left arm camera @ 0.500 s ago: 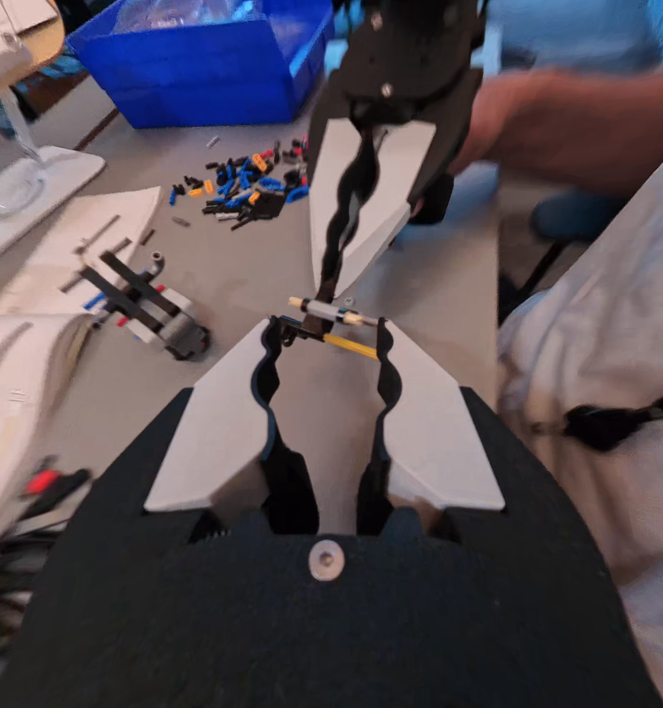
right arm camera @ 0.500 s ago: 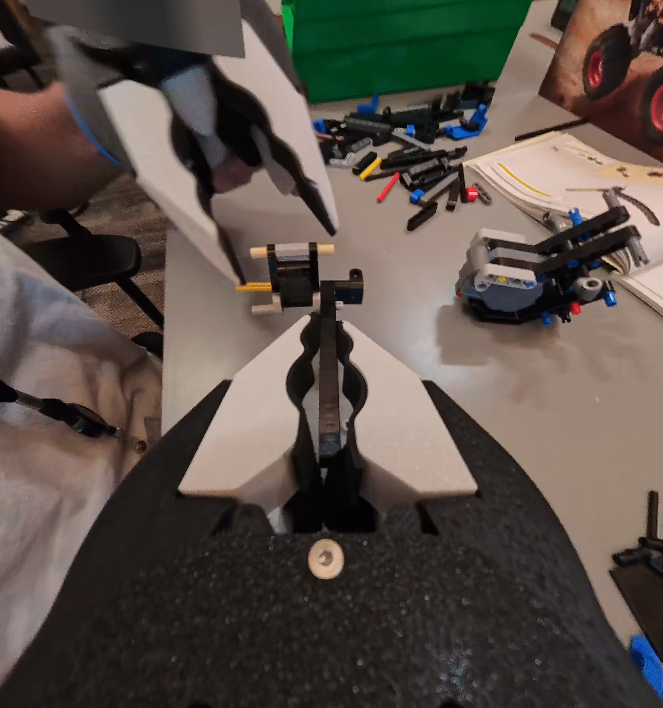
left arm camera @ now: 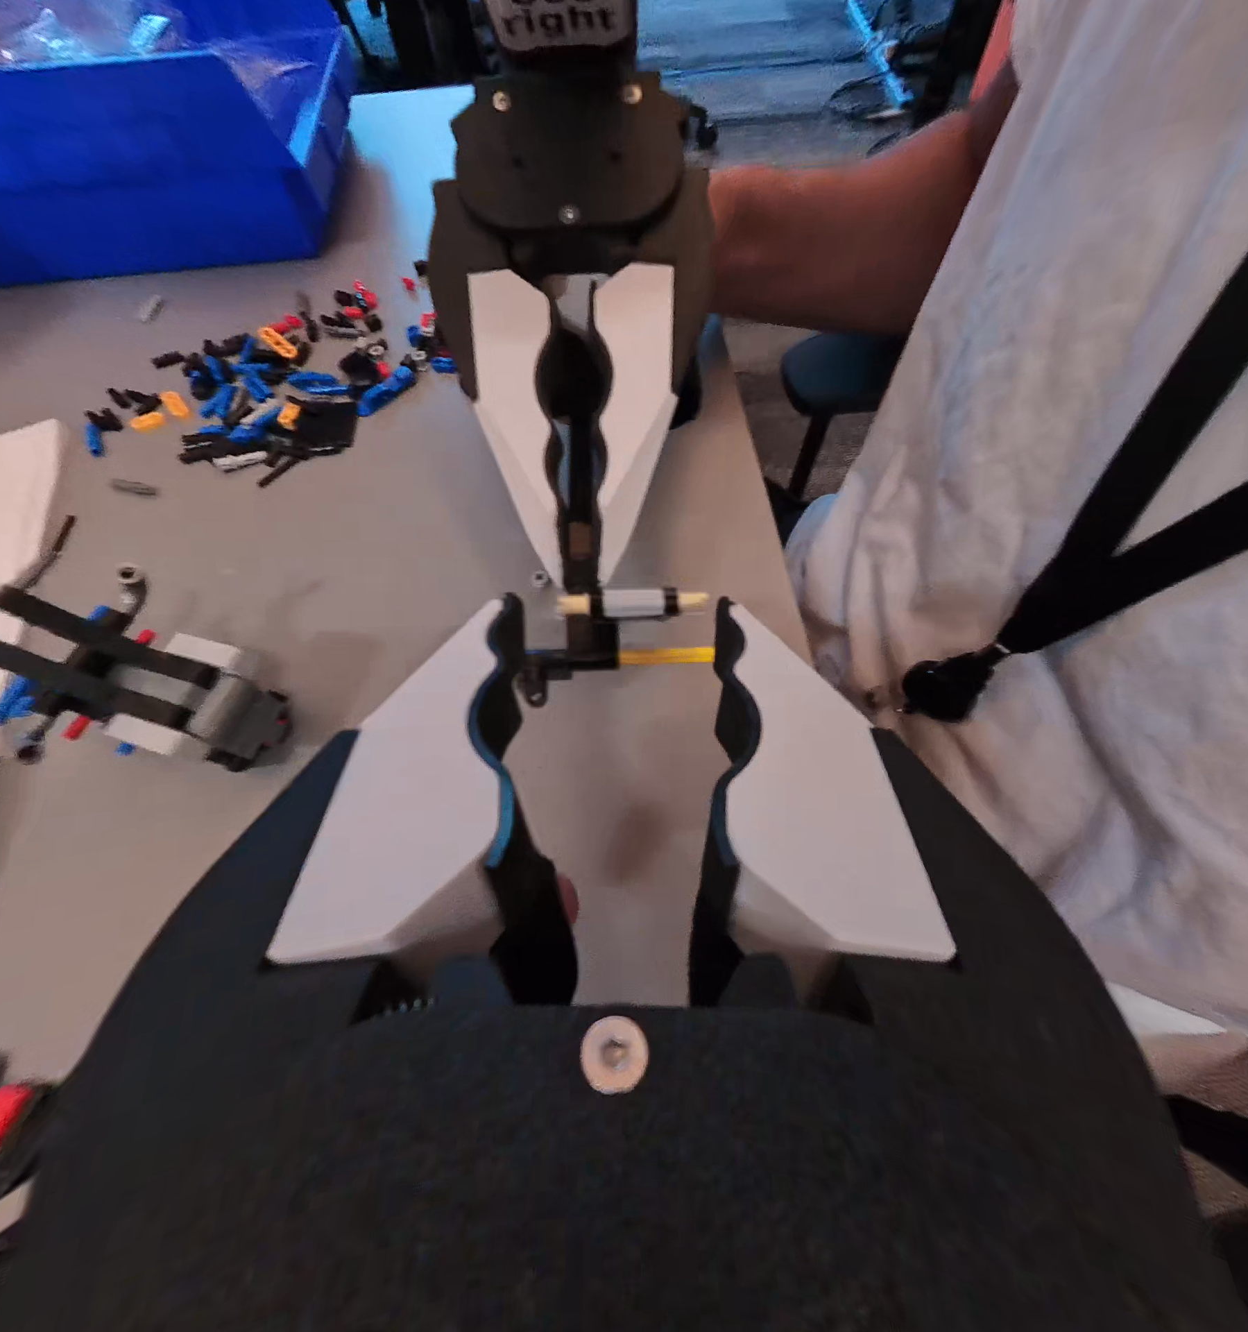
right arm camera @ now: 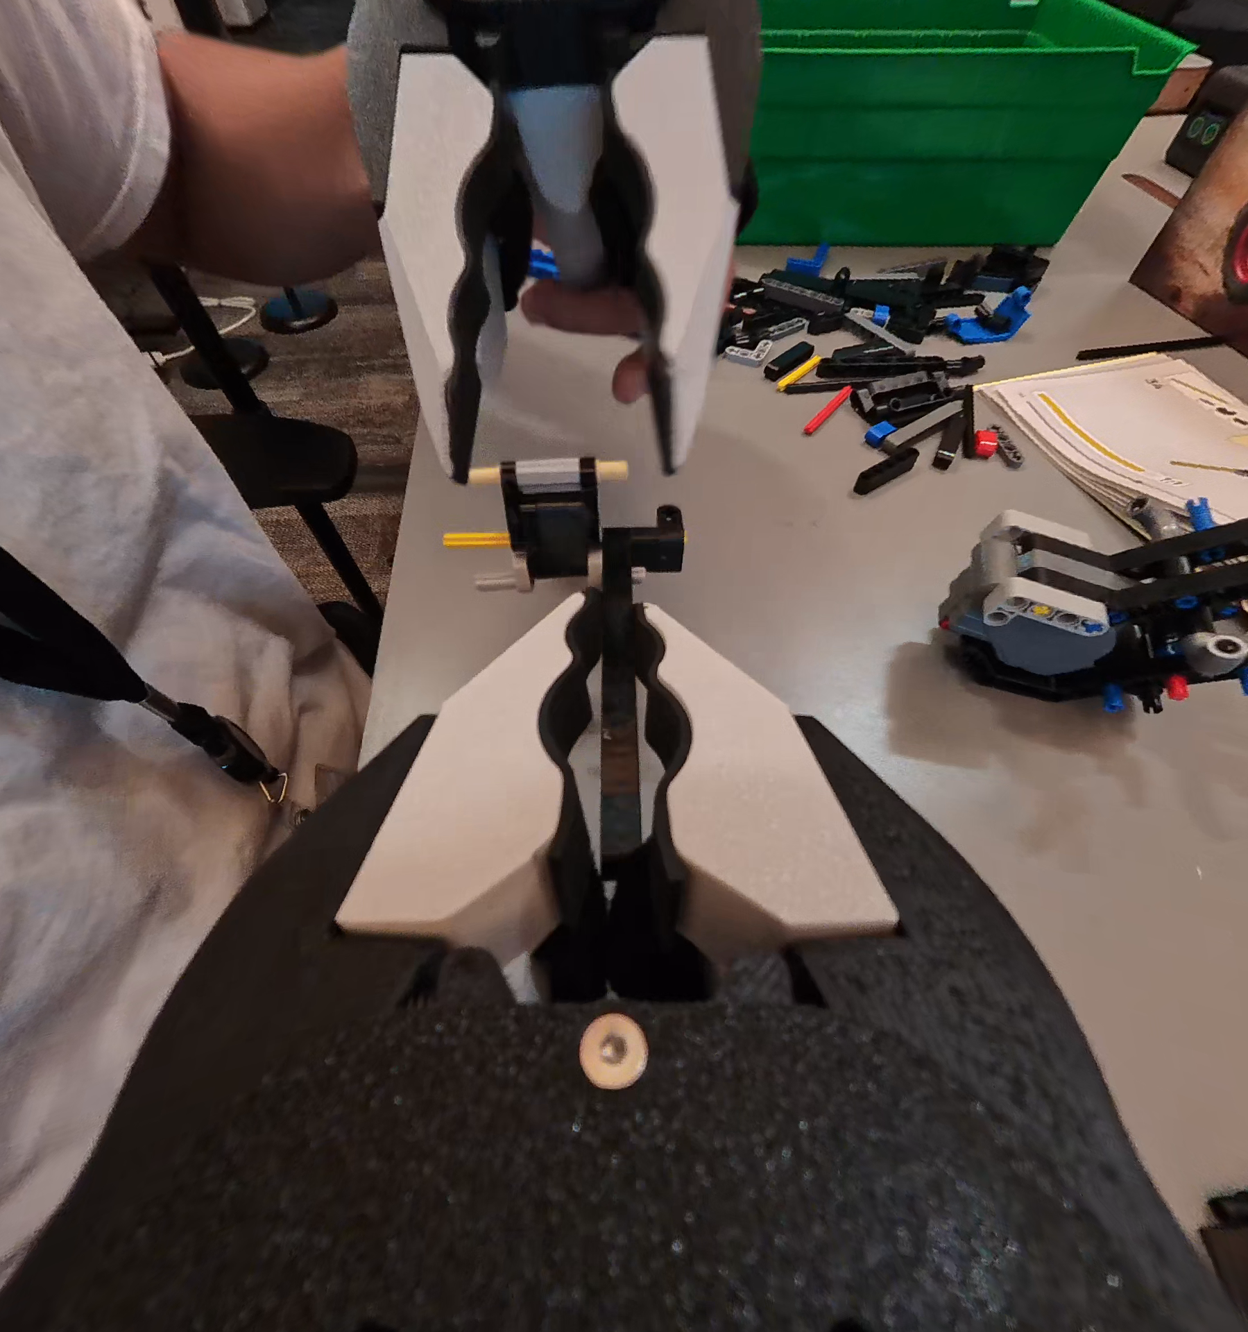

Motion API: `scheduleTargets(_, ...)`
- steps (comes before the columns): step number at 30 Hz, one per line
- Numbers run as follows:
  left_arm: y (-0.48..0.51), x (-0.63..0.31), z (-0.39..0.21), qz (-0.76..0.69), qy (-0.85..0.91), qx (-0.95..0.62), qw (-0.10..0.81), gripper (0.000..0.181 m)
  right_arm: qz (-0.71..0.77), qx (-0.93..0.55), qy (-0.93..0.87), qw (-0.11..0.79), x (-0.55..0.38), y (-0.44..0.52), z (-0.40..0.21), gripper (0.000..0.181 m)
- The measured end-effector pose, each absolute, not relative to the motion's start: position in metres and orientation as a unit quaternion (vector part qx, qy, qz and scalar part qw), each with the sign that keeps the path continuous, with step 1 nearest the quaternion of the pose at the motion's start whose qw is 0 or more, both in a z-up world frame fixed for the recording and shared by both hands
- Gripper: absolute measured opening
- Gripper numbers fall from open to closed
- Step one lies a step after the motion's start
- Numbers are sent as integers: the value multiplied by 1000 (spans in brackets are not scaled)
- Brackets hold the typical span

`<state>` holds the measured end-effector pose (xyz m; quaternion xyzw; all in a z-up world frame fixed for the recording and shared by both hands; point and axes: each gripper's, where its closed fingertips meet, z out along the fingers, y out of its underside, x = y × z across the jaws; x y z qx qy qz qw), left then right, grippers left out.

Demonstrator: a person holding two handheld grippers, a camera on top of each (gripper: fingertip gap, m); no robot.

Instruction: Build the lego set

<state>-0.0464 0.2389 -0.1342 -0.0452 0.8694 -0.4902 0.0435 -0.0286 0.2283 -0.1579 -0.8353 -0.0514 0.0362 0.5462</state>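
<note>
Over the grey tabletop [right arm camera: 895, 829], the right gripper [right arm camera: 610, 613] clamps a small black beam-and-axle lego subassembly [right arm camera: 563, 533]. The left gripper [left arm camera: 610, 620] brackets it, jaws spread. Close squarely on the thin yellow axle [left arm camera: 667, 655], pushing along its line, not sideways.

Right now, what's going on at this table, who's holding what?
A person is building a Lego set with a handheld gripper in each hand. The right gripper is shut on a black beam of a small sub-assembly and holds it above the grey table. The left gripper is open, its fingers either side of the sub-assembly's tan and yellow axles, not clamping it. A partly built grey and black model sits on the table beside loose pieces and an open instruction booklet.
</note>
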Motion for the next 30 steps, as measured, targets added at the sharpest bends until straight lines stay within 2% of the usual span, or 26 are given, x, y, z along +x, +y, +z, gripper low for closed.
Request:
scheduleTargets(3, 245, -38, -139, -457, 887, -48, 50, 61, 41, -833, -50, 549, -28, 229, -159, 7)
scheduleTargets(4, 245, -35, -141, -453, 889, -51, 46, 70, 44, -831, -49, 553, -27, 229, -159, 7)
scheduleTargets(10, 241, -27, -147, -507, 855, -108, 2, 67, 58, -809, -25, 585, -18, 227, -150, 7)
scheduleTargets(17, 233, -18, -136, -574, 807, -129, 45, 53, 47, -815, -23, 576, -14, 229, -155, 7)
scheduleTargets(30, 243, -18, -146, -547, 821, -148, 70, 60, 57, -824, -8, 564, -20, 235, -157, 7)
